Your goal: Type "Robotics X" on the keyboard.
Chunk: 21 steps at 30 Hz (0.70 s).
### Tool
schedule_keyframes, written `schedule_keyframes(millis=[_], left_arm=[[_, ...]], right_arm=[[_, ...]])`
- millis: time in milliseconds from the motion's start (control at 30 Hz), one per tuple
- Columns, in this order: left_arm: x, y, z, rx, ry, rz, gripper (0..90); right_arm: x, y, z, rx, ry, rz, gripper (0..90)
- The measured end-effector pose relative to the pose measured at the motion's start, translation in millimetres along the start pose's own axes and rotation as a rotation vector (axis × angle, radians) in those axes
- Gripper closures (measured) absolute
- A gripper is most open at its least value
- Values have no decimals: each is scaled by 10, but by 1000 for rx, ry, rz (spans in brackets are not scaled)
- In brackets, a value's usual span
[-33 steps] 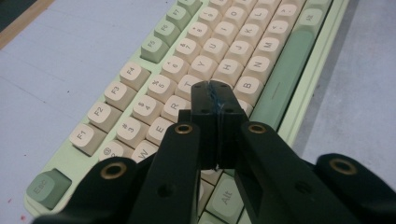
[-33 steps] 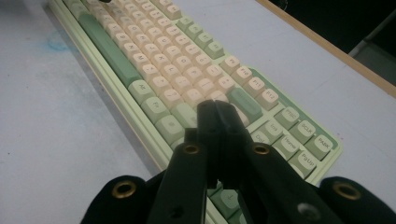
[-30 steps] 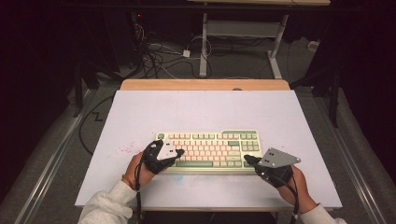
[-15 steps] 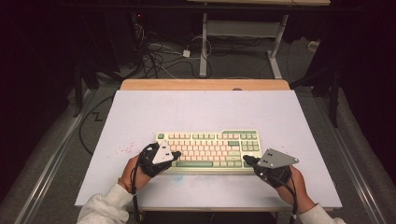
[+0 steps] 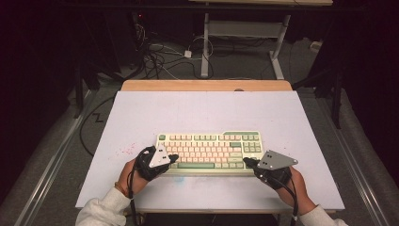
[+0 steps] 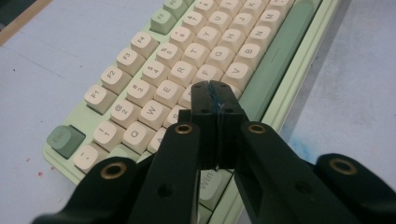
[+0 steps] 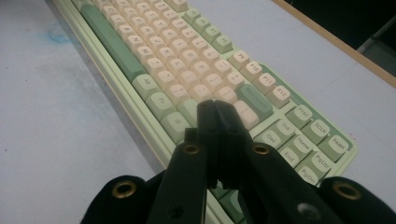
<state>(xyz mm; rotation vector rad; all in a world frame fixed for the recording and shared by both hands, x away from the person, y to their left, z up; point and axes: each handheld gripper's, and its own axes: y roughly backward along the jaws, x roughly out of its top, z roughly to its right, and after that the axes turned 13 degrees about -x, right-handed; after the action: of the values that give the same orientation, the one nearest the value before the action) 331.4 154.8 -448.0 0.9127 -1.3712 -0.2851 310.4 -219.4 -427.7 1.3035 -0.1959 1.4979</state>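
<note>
Keyboard point(image 5: 209, 151) on pale table point(image 5: 207, 108) (cables point(image 5: 160, 56) on floor behind)

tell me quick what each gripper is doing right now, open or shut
Left gripper: shut, holding nothing, tips over the keyboard.
Right gripper: shut, holding nothing, tips over the keyboard's right half.

Keyboard point(image 5: 209, 149) on table point(image 5: 207, 110); grippers at its ends.

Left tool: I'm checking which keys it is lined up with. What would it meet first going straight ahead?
Probably the keyboard: the shut left tool points at cream keys near F and V; exact key unclear.
</note>
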Motion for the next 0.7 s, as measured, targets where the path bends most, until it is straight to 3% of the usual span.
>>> schedule_keyframes(millis=[700], left_arm=[[20,-40,-136,2,32,13,873]], right_arm=[[7,4,0,3,4,1,900]])
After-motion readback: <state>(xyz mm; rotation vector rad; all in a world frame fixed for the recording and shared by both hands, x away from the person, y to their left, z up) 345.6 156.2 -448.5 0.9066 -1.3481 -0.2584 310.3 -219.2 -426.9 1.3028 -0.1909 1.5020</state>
